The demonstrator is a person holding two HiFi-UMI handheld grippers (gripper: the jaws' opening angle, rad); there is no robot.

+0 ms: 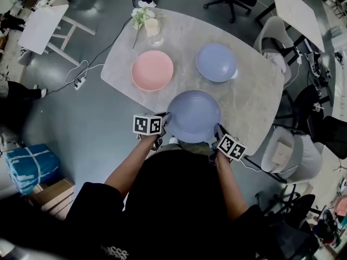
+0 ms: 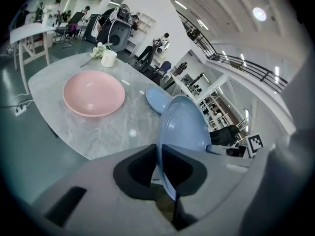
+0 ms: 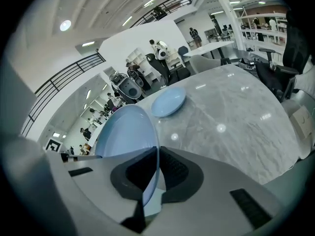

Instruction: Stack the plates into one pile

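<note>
Head view: we are gripping the large blue plate [image 1: 193, 115] near the surface [image 1: 255, 96] edge, left tongs [image 1: 164, 121] and right tongs [image 1: 218, 131] clamping its rim; pink plate [image 1: 152, 70], small blue plate [image 1: 216, 62] lying unstacked.

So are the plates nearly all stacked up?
Not yet: nothing is stacked. The left gripper and right gripper both clamp the big blue plate by its rim. The pink plate and the smaller blue plate lie apart on the table, waiting to be piled.
</note>
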